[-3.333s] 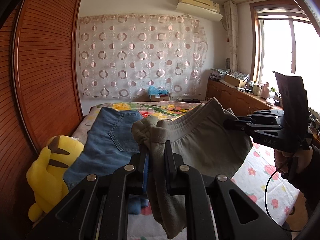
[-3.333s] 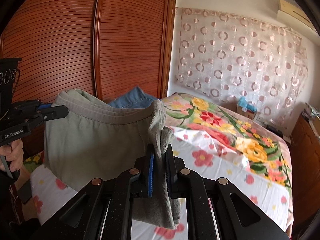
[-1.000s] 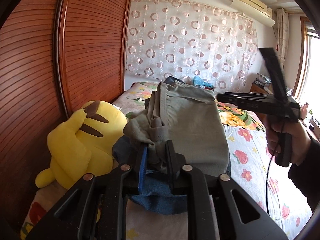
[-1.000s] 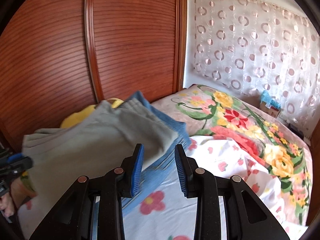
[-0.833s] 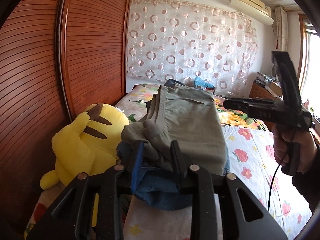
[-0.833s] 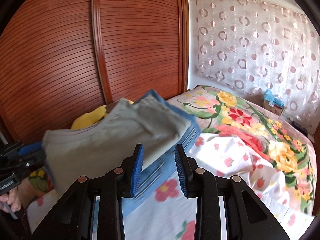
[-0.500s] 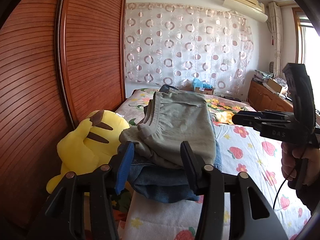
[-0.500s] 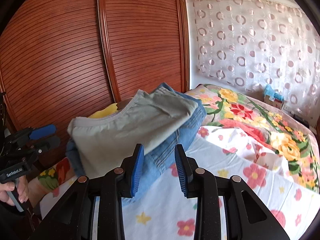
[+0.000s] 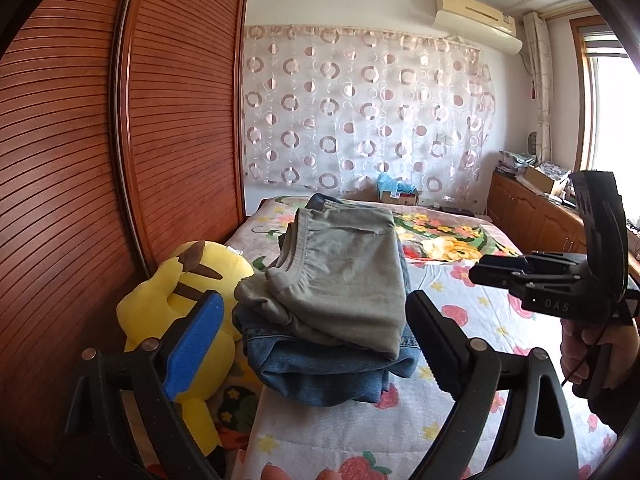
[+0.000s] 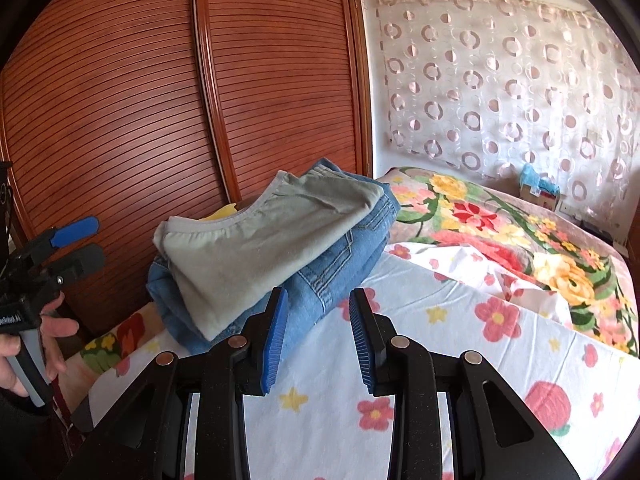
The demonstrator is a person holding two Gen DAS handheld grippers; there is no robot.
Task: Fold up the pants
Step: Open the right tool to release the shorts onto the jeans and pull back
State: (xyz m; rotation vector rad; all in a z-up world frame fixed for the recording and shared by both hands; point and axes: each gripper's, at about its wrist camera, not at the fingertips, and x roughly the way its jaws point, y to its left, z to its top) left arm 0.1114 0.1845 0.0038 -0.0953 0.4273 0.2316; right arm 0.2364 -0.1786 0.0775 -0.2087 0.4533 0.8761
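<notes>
The left tool (image 9: 316,336) has just been opening and now stands wide, nothing pinched between its jaws, with the near end of the folded grey-green soft pants (image 9: 344,276) lying just beyond them. The right tool (image 10: 318,336) is partly open and empty, hanging over the flowered white bedsheet (image 10: 460,344) beside the pile. The pants lie folded into a compact rectangle, elastic waistband toward the person, squarely on top of a folded pair of blue denim jeans (image 10: 336,276) on the bed.

Judging by that, the fold looks finished and the garment released; little seems left beyond tidying the slightly bunched waistband corner or drawing both tools away.

The stack sits near the bed's left side, with a yellow plush toy (image 9: 180,304) touching or just beside it and the reddish slatted wooden wardrobe doors (image 10: 160,100) close behind, so that side is cramped. To the right the sheet lies open and unobstructed, the freer way to withdraw.
</notes>
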